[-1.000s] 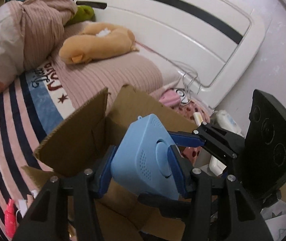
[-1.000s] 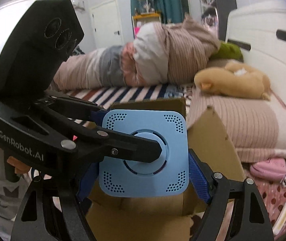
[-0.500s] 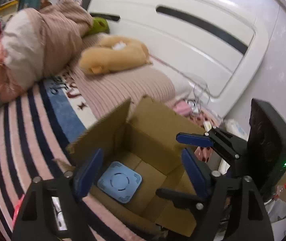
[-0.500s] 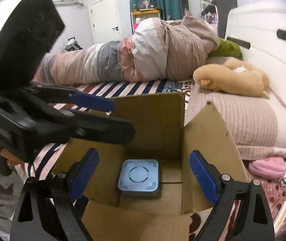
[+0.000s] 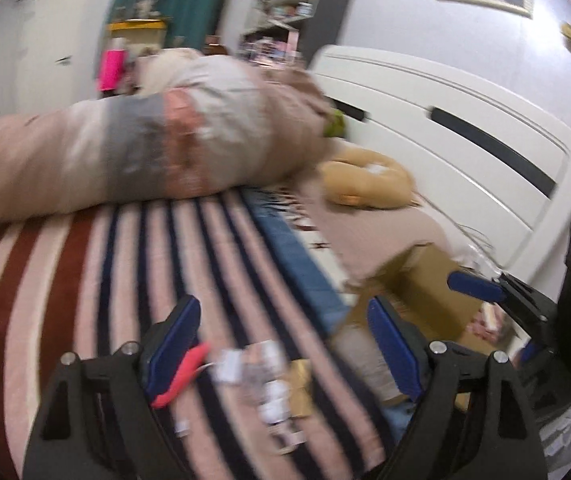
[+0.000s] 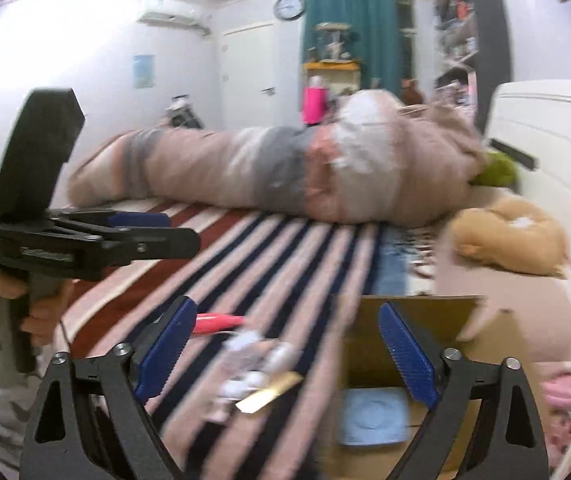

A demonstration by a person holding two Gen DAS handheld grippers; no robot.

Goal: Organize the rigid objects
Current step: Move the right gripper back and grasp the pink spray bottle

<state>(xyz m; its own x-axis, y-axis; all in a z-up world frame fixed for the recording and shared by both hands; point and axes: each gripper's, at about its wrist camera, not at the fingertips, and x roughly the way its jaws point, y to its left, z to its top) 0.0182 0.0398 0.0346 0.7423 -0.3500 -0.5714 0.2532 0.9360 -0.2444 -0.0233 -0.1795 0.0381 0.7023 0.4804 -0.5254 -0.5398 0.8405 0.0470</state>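
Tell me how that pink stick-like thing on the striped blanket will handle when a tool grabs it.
The pink stick looks long, thin and smooth, so it may slip or pivot between the pads. It probably weighs little. Lying flat on the soft striped blanket, it will likely sink in when pressed. The blur hides whether it is stiff.

Pink, maroon and navy striped bedspread [image 6: 269,264], brown cardboard box [image 6: 417,316], light-blue square device [image 6: 373,416]

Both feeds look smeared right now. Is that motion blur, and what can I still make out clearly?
Left wrist view: heavy motion blur over the striped bedding and small clutter; only the left tool is crisp. Right wrist view: similar smear, so the blue device in the cardboard box is soft; the right tool stays sharp. Fisheye bends the edges of both.
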